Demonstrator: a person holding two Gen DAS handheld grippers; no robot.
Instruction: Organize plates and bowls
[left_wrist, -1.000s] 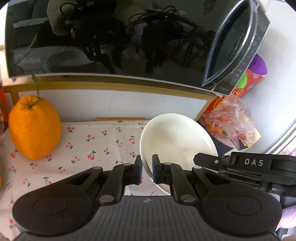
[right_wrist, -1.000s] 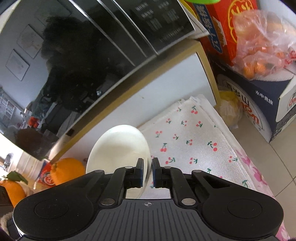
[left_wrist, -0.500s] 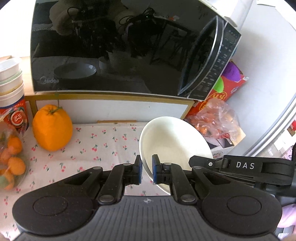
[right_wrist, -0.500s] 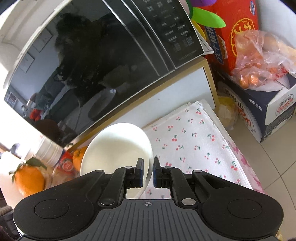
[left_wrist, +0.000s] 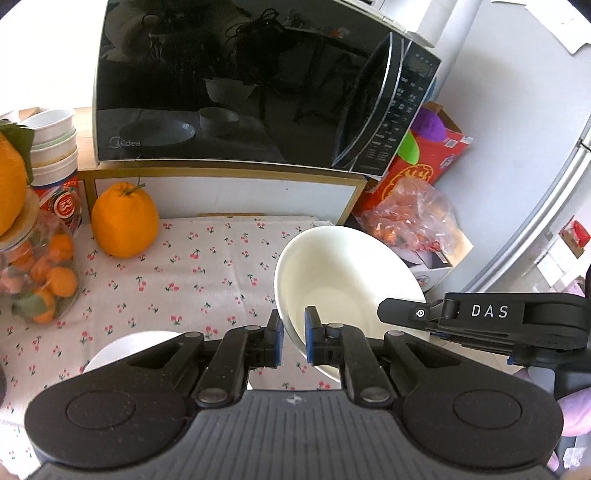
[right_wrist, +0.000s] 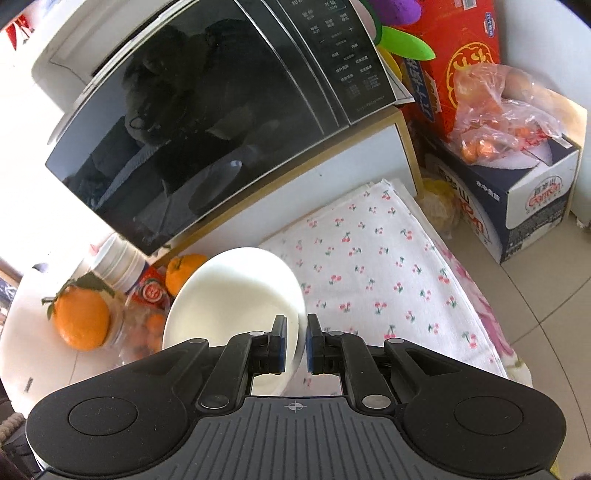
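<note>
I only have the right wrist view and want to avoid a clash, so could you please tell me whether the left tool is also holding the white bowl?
Observer: Yes, the left tool is shut on the white bowl at its near rim, across from the right tool.
Operator: Thank you. Is there any other dish nearby?
Observer: Yes, a second white dish lies on the cherry-print cloth, to the bowl's left, partly hidden behind the left tool's body.

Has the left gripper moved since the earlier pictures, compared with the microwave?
Yes. The left gripper, shut on the bowl, has drawn back from the microwave, which now looks smaller and shows whole in the left wrist view.
</note>
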